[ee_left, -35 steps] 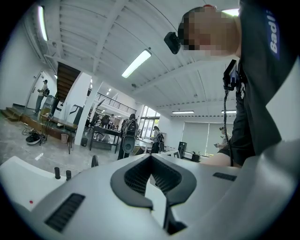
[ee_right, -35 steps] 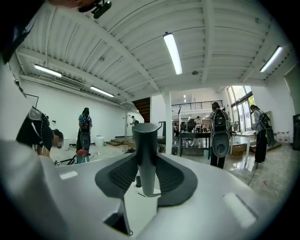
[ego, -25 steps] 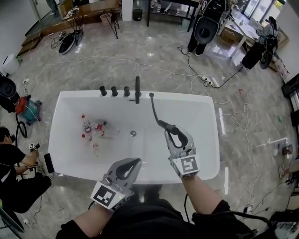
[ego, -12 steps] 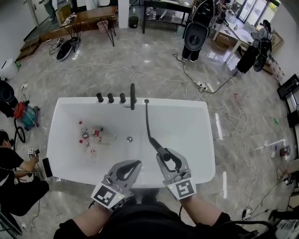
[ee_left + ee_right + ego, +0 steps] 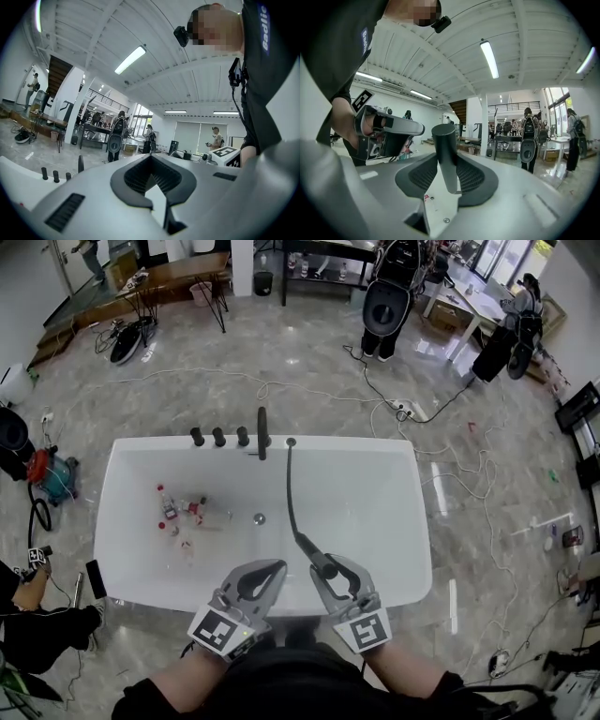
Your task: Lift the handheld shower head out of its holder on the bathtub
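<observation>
Bright overhead strip lights (image 5: 489, 58), sharp, fisheye-curved edges.

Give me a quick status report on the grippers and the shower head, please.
Left gripper shut, empty. Right gripper shut on shower head, out of its holder, above bathtub front rim. Hose trails across it; nothing in the way.

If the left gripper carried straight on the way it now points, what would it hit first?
Probably nothing close: the left gripper points out across the open white bathtub. The black shower hose crosses its line in the head view but seems to hang lower; depth is unclear.
</observation>
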